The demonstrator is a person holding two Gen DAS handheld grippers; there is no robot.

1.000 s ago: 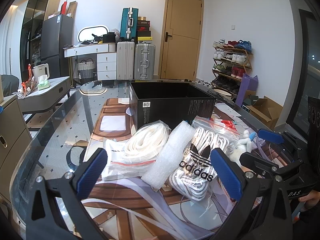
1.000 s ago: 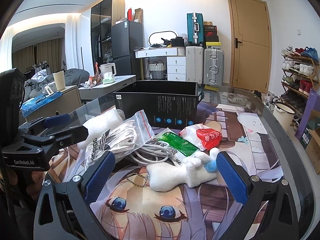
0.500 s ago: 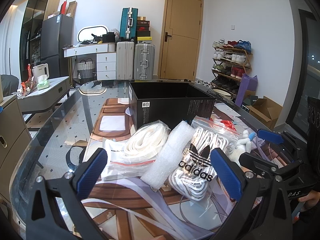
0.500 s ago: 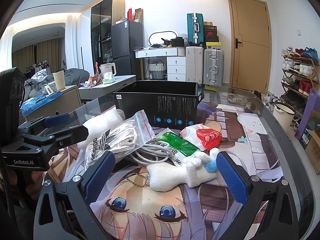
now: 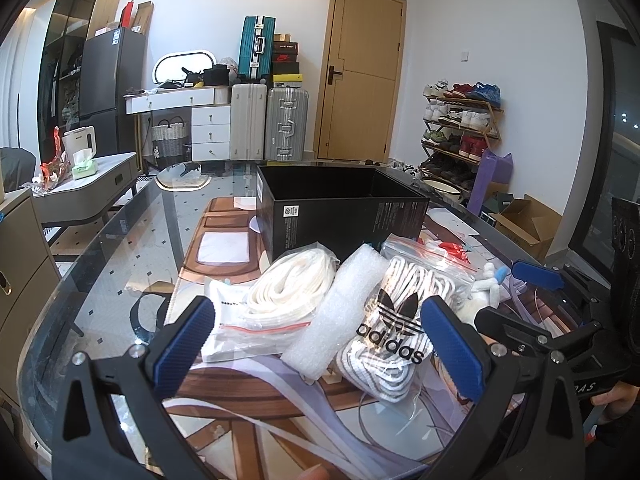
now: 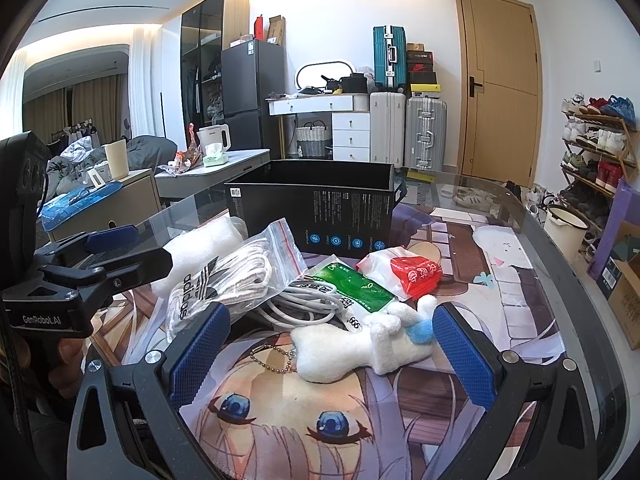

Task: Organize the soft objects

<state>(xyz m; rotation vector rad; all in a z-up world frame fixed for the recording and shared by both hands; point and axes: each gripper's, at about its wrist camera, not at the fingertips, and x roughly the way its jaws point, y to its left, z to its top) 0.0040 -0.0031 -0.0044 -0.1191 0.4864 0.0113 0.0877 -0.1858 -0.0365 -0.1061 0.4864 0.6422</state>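
Foam roll (image 5: 335, 312), bubbly and cylindrical, between crinkly laces bags.

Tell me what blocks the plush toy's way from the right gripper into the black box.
The plush toy lies between the open right gripper fingers. The green packet and red packet lie before the black box.

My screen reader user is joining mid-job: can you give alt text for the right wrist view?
The open right gripper hovers over a white plush toy lying on an anime-print mat. Behind it lie a green packet, a red packet, a coiled white cable and a bagged adidas item, before an open black box. The left gripper shows at left.
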